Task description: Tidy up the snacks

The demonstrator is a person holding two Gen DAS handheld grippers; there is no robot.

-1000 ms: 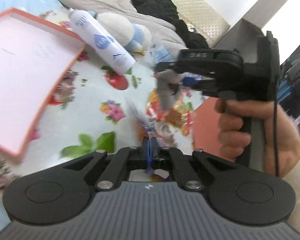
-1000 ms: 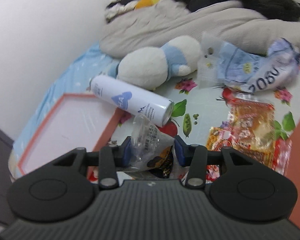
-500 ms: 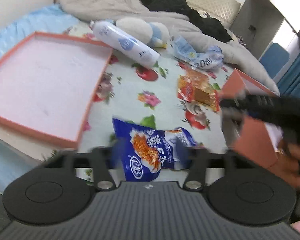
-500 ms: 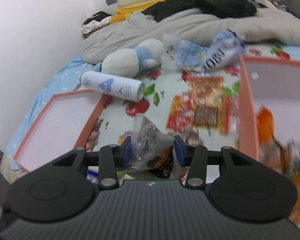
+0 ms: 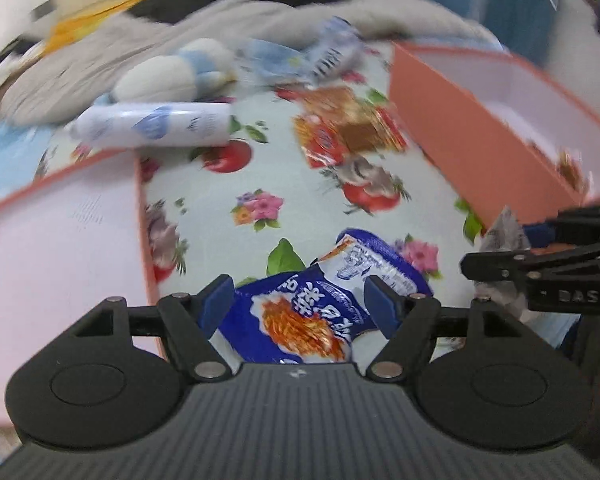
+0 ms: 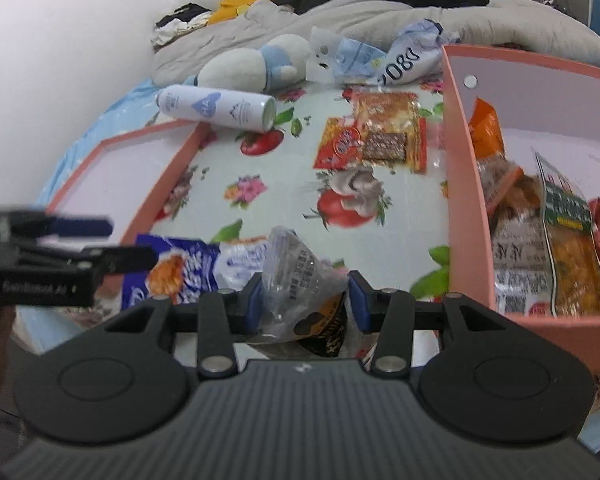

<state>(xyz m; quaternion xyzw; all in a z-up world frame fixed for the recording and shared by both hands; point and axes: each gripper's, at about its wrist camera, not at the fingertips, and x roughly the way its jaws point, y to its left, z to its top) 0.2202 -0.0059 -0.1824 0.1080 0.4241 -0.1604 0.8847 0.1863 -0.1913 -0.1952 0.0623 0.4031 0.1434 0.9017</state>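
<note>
While the right gripper (image 6: 304, 300) stays clenched on a clear packet (image 6: 300, 272) beside the box (image 6: 464, 200), the left gripper (image 5: 300, 304) now straddles a blue packet (image 5: 320, 300), jaws released, ready to grasp.

tray (image 6: 100, 168) left; box (image 6: 462, 184) right; snack packet (image 6: 376, 136) between

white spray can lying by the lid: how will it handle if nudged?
The spray can lies on its side on the bedsheet, so it probably rolls when pushed sideways. It looks rigid and smooth, possibly slippery. One end sits at the box lid corner, which may stop it.
</note>
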